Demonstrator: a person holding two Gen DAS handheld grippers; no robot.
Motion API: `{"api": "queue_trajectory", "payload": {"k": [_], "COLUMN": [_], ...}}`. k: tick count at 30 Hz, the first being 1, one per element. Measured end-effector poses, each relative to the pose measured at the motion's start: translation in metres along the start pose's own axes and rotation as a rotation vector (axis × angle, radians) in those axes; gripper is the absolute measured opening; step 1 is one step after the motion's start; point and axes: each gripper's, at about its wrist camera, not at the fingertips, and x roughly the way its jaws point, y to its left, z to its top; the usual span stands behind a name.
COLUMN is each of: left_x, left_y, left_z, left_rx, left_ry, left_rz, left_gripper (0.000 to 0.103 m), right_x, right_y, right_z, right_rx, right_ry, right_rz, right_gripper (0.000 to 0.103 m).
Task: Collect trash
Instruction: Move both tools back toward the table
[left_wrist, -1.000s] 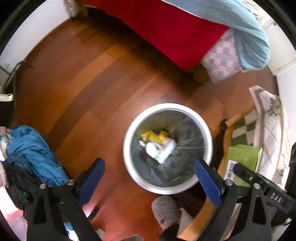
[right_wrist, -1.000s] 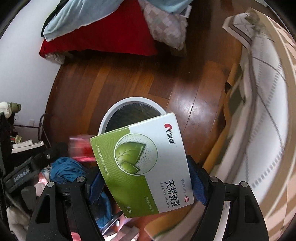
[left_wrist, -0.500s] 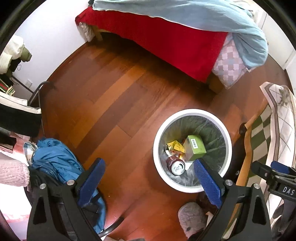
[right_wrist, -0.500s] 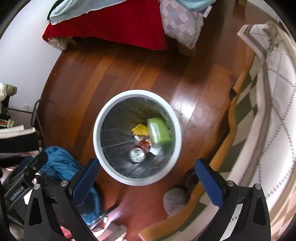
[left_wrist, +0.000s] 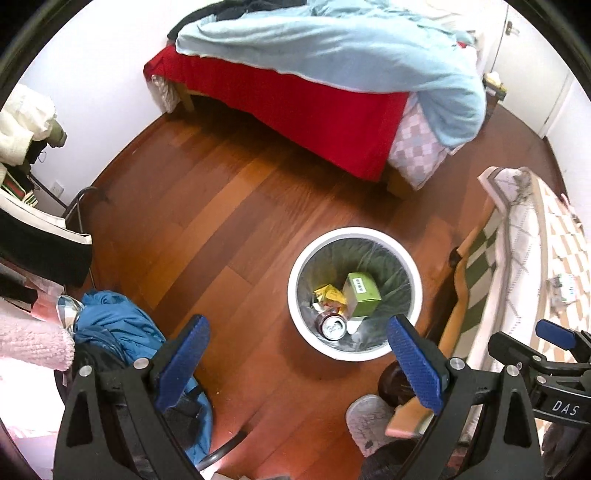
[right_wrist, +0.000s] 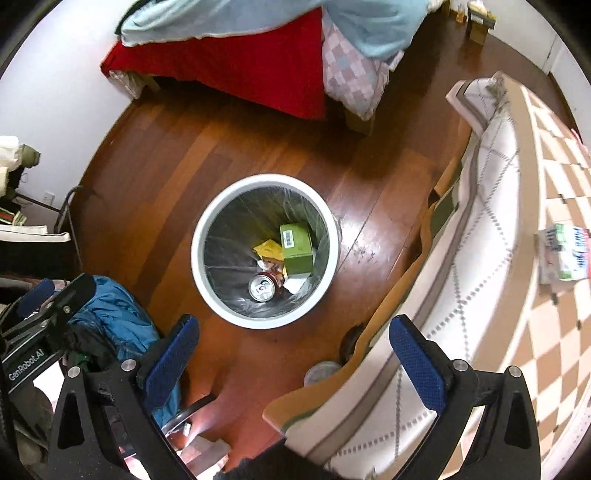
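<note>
Both grippers, left (left_wrist: 295, 354) and right (right_wrist: 293, 352), spread wide and empty above white bin (right_wrist: 201, 229). Inside: green box (right_wrist: 297, 245), can (right_wrist: 262, 288), yellow wrapper (right_wrist: 268, 249).

White round trash bin (right_wrist: 221, 310) on wood floor, lined, holding green box (right_wrist: 297, 247), upright can (right_wrist: 262, 288), yellow wrapper (right_wrist: 269, 250)

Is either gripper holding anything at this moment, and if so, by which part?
Nothing is held. The left gripper and right gripper are both open and bare; the green box lies in the trash bin.
</note>
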Motion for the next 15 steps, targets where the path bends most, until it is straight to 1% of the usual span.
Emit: {"api": "queue_trajectory", "payload": {"k": [9,14,15], "left_x": [-0.068,-0.114,-0.122], "left_y": [-0.005,-0.019,-0.024], "left_z": [-0.010,-0.015,-0.016], "left_rx": [0.021,0.065,0.071], "left_ry": [-0.103,-0.191,-0.208], "left_rz": [-0.013,0.031,0.038], "left_gripper": [0.098,0.098,0.098], "right_x": [-0.071,-0.114,-0.126], "right_y": [0.001,-0.004,-0.008], "right_z": [-0.028,-0.046,-0.050], "right_rx": [-0.014,0.006,0.019], "right_ry": [-0.091,-0.167,-0.195], "right_rz": [0.018,0.071,0.093], "right_gripper": [0.103,0.103,0.103]}}
